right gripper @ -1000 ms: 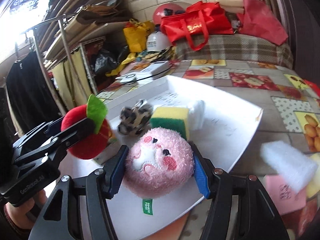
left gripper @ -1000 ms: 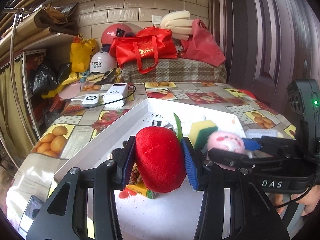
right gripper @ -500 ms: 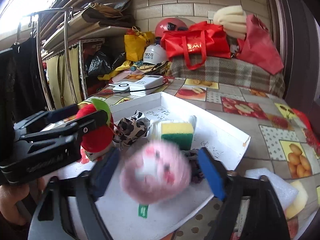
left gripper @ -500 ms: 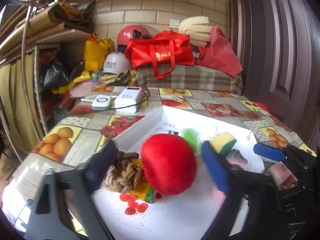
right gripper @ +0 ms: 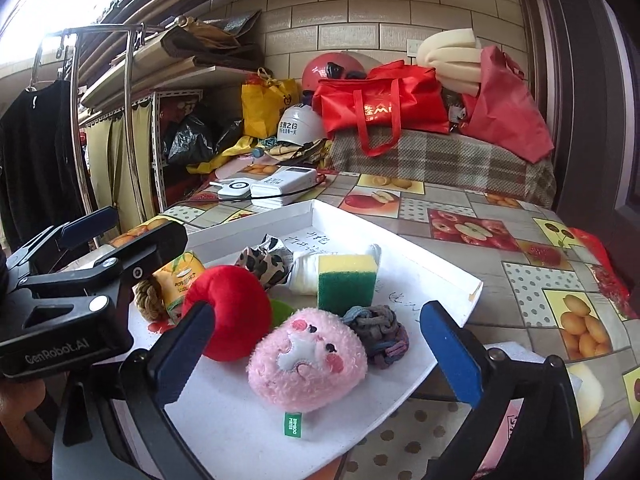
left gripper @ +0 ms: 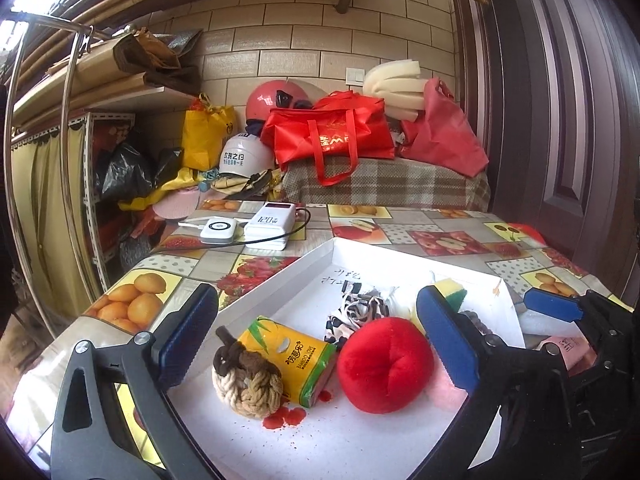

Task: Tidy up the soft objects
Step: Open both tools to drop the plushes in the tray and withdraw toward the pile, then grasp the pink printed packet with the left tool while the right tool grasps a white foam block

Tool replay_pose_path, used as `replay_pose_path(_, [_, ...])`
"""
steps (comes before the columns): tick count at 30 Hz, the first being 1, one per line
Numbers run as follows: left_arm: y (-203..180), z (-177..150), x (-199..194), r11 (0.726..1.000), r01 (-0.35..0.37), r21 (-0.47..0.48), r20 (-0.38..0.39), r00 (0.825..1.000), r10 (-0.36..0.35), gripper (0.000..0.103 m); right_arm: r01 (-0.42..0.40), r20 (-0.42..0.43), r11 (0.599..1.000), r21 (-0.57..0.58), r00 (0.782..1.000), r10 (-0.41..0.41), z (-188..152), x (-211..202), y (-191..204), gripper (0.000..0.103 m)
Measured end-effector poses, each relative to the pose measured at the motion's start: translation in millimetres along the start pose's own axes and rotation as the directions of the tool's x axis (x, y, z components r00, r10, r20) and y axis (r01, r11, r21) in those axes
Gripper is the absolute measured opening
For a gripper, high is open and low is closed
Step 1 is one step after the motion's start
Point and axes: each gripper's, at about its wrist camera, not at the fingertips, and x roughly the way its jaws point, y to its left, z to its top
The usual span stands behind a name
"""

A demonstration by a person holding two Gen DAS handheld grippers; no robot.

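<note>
1. Now both tongs stand wide apart, gripping nothing — left tongs (left gripper: 316, 336), right tongs (right gripper: 320, 344).
2. Red plush apple (left gripper: 384, 364) lies in the white tray (left gripper: 276, 284), beside the tissue pack (left gripper: 296, 360).
3. Pink plush (right gripper: 306, 364) rests in the tray too — touching the knotted rope ball (right gripper: 378, 334).

The tray (right gripper: 460, 280) sat on the table (right gripper: 520, 240). In it, the plush apple (right gripper: 232, 312) lay left of the plush ball (right gripper: 308, 364), with the sponge (right gripper: 346, 280) behind them and the rope knot (left gripper: 248, 384) far left
</note>
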Motion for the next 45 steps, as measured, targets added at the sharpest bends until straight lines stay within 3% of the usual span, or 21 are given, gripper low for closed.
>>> replay_pose_path(11, [-2,-1,-8,1.0,-0.002,-0.002,0.008,1.0,0.002,0.101,-0.029,-0.004,0.999,0.027,1.0,0.03,-8,-15,-2,0.102])
replay_pose_path(22, [-18,-7,-22,0.998,0.044,0.041,0.016,0.999,-0.045,0.101,-0.044,-0.019,0.999,0.02,0.999,0.044,-24,-41,-6,0.102])
replay_pose_path(28, [-28,-10,-29,0.992,0.118,0.053,0.0,0.993,-0.118,0.1,-0.03,-0.028,1.0,-0.007,0.999,0.03,-31,-61,-12,0.102])
replay_pose_path(32, [-52,-14,-37,0.977,0.166,0.136,-0.01,0.986,-0.166,0.1,0.018,-0.021,0.994,0.109,1.0,-0.016,-40,-80,-50,0.102])
replay_pose_path(36, [-76,-18,-42,0.952,0.262,0.155,-0.057,0.965,-0.256,0.1,0.156,0.019,0.975,0.16,0.987,-0.161,-49,-112,-93,0.102])
replay_pose_path(40, [-112,-22,-37,0.916,0.366,0.166,-0.148,0.927,-0.344,0.1,0.311,-0.019,0.927,0.211,0.949,-0.314,-62,-140,-142,0.102])
replay_pose_path(42, [-132,-23,-31,0.896,0.413,0.163,-0.196,0.904,-0.381,0.1,0.356,-0.084,0.902,0.245,0.935,-0.346,-70,-145,-165,0.103])
replay_pose_path(45, [-171,-27,-17,0.858,0.48,0.184,-0.287,0.861,-0.42,0.1,0.366,-0.169,0.872,0.325,0.93,-0.327,-85,-147,-193,0.103])
